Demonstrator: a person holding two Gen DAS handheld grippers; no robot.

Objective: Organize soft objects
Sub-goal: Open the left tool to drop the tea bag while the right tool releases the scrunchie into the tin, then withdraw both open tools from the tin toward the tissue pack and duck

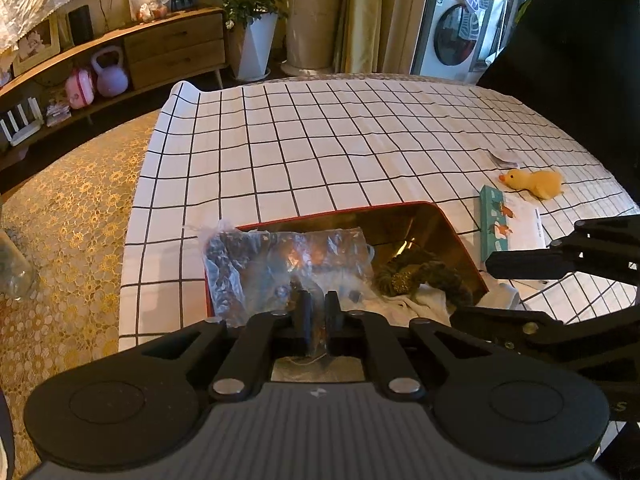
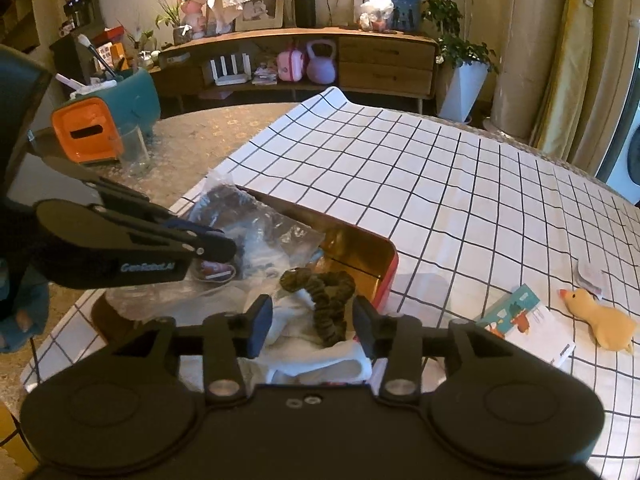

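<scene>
Crinkled clear plastic bag (image 1: 280,264), dark contents.

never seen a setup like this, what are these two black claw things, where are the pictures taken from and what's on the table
Each black claw is a hand-held gripper that a person carries, one per hand, with a wide-angle camera looking along its two fingers. One picture comes from the left hand-held gripper, the other from the right hand-held gripper.

On the checked tablecloth sits a red box with a dark scrunchie on white cloth inside. Beside it lie a yellow plush duck and a tissue pack.

The left one is shut on a clear plastic bag. The right one is open, around the scrunchie without pressing it.
</scene>
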